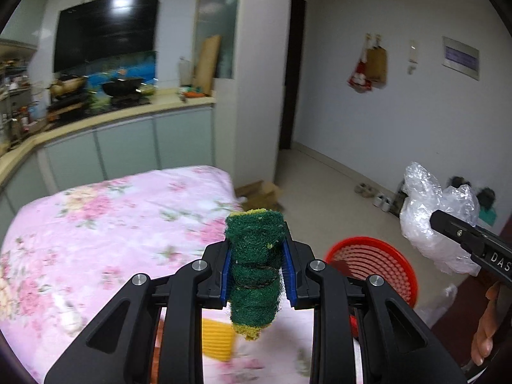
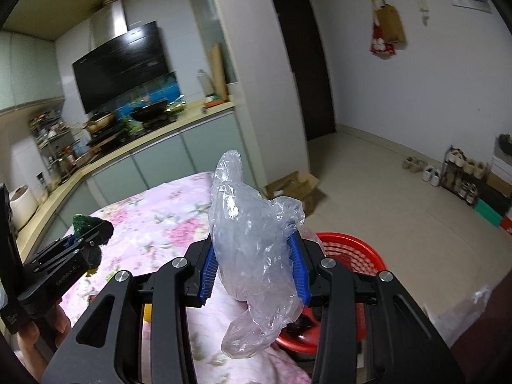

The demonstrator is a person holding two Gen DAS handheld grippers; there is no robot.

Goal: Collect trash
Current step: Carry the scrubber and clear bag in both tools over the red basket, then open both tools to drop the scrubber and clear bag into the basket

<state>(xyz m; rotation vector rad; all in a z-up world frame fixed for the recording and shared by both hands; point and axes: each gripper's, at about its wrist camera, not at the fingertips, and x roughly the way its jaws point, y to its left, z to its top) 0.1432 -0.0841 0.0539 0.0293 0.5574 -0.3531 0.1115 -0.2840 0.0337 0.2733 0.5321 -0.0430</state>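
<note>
My left gripper (image 1: pixel 256 272) is shut on a rolled green scouring pad (image 1: pixel 254 265) with a yellow sponge backing, held upright above the pink floral cloth (image 1: pixel 112 224). My right gripper (image 2: pixel 254 268) is shut on a crumpled clear plastic bag (image 2: pixel 252 249). That bag (image 1: pixel 428 217) also shows at the right of the left wrist view, beside the red slatted basket (image 1: pixel 377 265). In the right wrist view the basket (image 2: pixel 348 252) stands just right of the gripper, below it. The left gripper with the pad (image 2: pixel 84 224) appears at the lower left there.
A yellow object (image 1: pixel 217 339) lies on the cloth under my left gripper. A kitchen counter (image 1: pixel 105 118) with pans runs behind the table. A cardboard box (image 2: pixel 297 188) sits on the tiled floor. Shoes and a rack (image 2: pixel 460 172) line the right wall.
</note>
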